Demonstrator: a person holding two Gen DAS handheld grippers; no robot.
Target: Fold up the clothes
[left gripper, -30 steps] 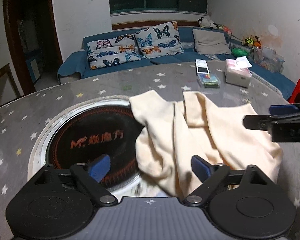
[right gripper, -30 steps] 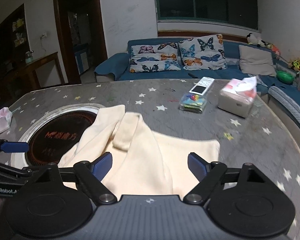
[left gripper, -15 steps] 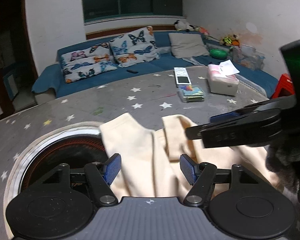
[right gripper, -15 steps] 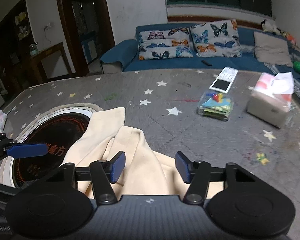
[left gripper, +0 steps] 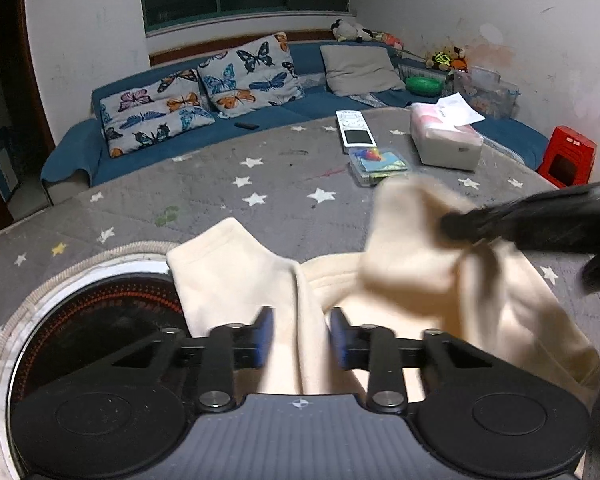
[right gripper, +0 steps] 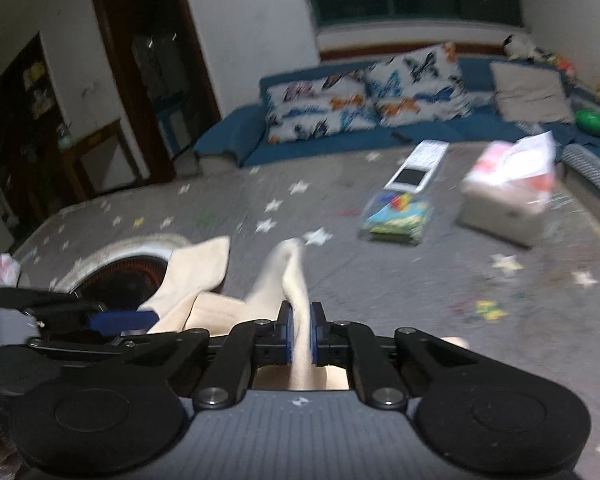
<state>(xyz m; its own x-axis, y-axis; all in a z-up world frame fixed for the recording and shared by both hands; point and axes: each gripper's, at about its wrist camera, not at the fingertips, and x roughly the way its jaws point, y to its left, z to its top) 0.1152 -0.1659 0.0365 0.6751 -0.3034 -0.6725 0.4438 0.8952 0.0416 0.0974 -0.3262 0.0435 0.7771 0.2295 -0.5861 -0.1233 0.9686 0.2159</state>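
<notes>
A cream garment lies bunched on the grey star-patterned table, partly over the round black cooktop. My left gripper is nearly shut, its blue pads on either side of a fold of the cloth. My right gripper is shut on another fold of the garment and lifts it off the table; it shows as a dark blurred bar in the left wrist view. The left gripper shows at the left of the right wrist view.
At the far right of the table lie a tissue box, a remote and a small colourful clear box. A blue sofa with butterfly cushions runs behind. A red stool stands at right.
Both grippers have closed from wide open onto folds of the cream garment. The right gripper has lifted its fold up and away; the views are blurred by motion.
</notes>
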